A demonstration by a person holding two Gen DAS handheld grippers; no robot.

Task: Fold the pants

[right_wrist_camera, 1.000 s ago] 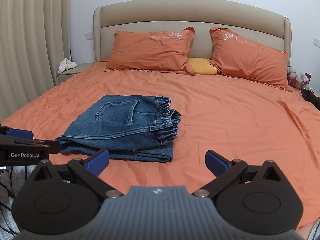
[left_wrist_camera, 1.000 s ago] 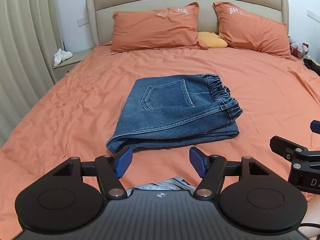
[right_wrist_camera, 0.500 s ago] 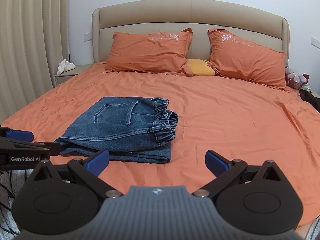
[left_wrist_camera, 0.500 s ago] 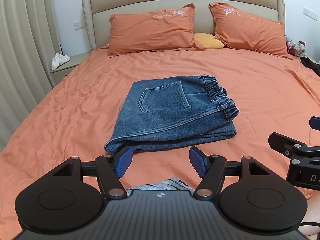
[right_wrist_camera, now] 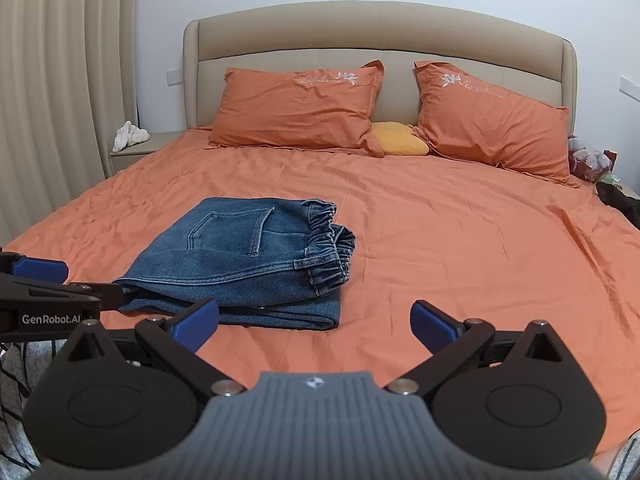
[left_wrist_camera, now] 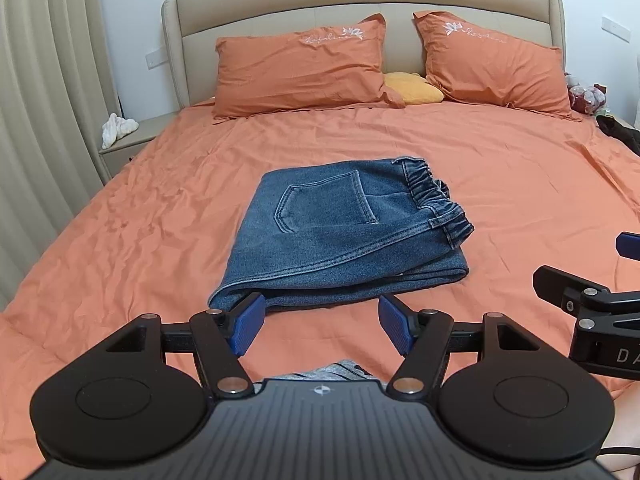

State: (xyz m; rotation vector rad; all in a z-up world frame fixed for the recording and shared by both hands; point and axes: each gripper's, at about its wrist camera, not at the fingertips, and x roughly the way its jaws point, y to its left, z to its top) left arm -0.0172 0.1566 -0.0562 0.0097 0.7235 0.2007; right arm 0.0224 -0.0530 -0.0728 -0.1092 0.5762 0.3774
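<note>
Both tools spread and empty: left tool, right tool. Just beyond, the jeans lie folded mid-bed. Denim looks heavy and limp; the thick elastic waistband seems the surest hold.

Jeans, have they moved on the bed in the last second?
No. The jeans lie in the same spot on the sheet below the pillows; only the camera shifted slightly.
</note>
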